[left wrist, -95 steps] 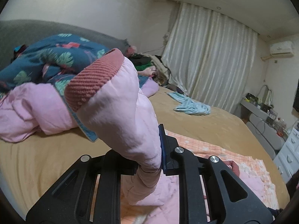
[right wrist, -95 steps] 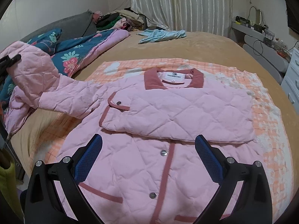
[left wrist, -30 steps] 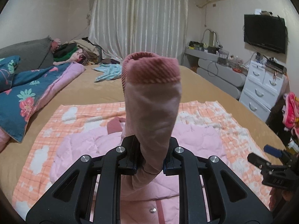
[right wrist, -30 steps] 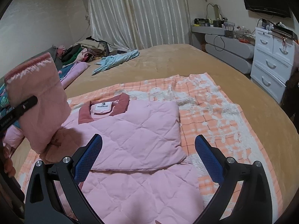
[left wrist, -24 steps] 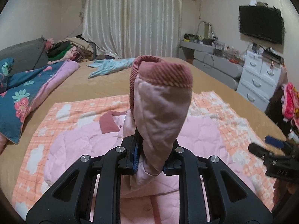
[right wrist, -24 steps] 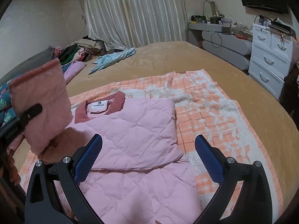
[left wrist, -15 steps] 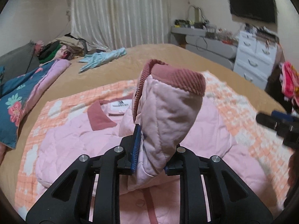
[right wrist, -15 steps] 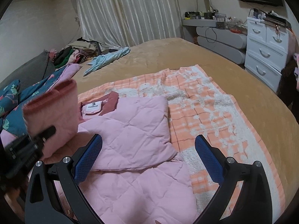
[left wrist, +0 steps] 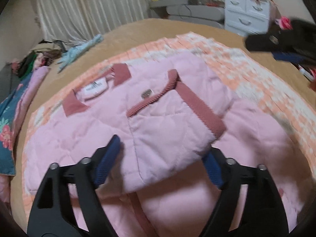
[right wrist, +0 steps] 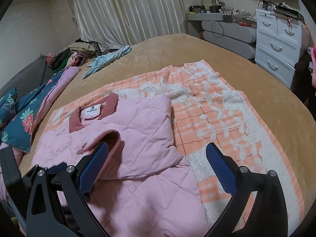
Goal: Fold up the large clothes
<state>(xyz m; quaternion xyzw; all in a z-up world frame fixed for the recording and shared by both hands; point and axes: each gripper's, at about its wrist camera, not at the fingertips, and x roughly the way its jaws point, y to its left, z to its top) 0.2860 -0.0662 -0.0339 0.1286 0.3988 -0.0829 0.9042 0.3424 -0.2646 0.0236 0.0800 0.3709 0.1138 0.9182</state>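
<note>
You see a pink quilted jacket (right wrist: 138,138) lying front-up, collar (right wrist: 94,114) toward 11 o'clock, both sleeves folded across its chest, the rose-ribbed cuff (left wrist: 173,96) on top.

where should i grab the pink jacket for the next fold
Probably the bottom hem of the jacket, from the near side. Both sleeves already lie folded across the chest, the second sleeve just laid there, so the body below them is the loose flat part left. Both hand-held grippers, left and right, hover open above it.
</note>
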